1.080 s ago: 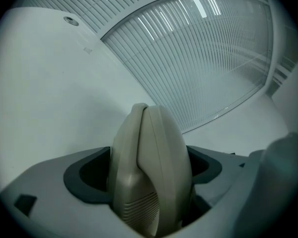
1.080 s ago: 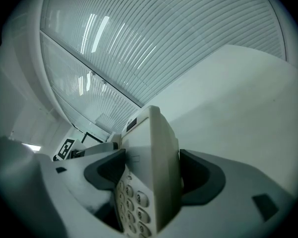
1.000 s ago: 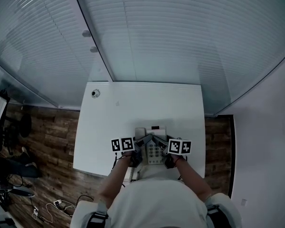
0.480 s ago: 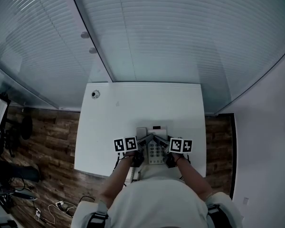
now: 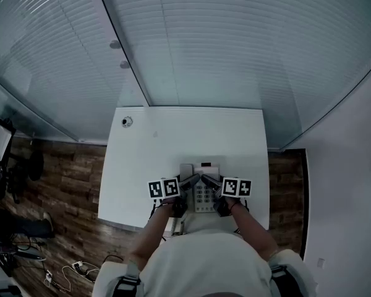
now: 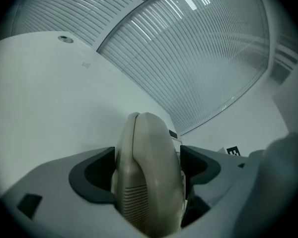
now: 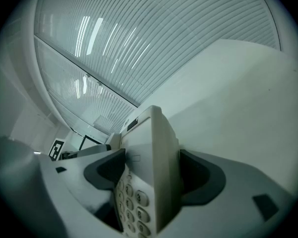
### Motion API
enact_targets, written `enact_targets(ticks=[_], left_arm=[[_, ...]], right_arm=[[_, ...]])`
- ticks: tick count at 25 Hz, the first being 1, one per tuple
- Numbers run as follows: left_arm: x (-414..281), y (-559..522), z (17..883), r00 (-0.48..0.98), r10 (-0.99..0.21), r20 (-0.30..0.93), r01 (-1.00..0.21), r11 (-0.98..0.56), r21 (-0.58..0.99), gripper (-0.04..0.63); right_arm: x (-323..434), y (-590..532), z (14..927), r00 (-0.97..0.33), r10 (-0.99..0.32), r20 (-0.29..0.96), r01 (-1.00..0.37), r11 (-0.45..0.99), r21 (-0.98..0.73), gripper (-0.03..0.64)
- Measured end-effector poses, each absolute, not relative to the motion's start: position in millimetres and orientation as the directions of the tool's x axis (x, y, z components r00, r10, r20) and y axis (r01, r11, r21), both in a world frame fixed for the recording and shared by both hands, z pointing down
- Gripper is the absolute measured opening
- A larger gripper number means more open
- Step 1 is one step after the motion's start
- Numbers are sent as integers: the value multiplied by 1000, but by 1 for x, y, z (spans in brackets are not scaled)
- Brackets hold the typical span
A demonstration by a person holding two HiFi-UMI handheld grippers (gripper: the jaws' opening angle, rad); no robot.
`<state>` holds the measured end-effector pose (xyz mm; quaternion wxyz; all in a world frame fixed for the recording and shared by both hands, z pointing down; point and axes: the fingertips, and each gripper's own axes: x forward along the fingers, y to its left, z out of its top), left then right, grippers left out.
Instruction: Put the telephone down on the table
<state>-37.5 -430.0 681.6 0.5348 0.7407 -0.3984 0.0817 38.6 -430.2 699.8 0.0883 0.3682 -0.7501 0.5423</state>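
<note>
A beige desk telephone (image 5: 202, 193) with a keypad is held between my two grippers over the near part of the white table (image 5: 173, 138). My left gripper (image 5: 185, 182) is shut on its left side, where the handset (image 6: 148, 175) fills the gap between the jaws in the left gripper view. My right gripper (image 5: 210, 182) is shut on the right edge of the telephone's body (image 7: 154, 148), with the number keys (image 7: 135, 202) showing beside the jaw. I cannot tell whether the telephone's base touches the tabletop. Its cord (image 5: 173, 225) hangs past the table's near edge.
A small round fitting (image 5: 127, 122) sits in the table's far left corner, seen also as a round fitting (image 6: 65, 38) in the left gripper view. Glass walls with blinds (image 5: 222, 48) stand behind the table. Wooden floor (image 5: 62, 178) lies to the left, with cables.
Both grippers and the telephone have crept slightly away from the person, further over the table. Both grips are unchanged.
</note>
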Motion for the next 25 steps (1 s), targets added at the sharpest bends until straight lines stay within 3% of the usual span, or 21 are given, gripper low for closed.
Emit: enact_targets(ticks=[8, 15, 25], left_arm=[[-42, -416, 671, 681, -501, 534, -668, -125, 734, 425], [-46, -402, 664, 679, -522, 517, -660, -124, 741, 425], [-48, -368, 662, 682, -514, 521, -664, -136, 735, 425]], right_arm=[[42, -429, 701, -674, -483, 560, -679, 106, -726, 339], [50, -428, 698, -561, -555, 615, -779, 101, -619, 344], [66, -399, 685, -492, -642, 588, -796, 58, -603, 344]])
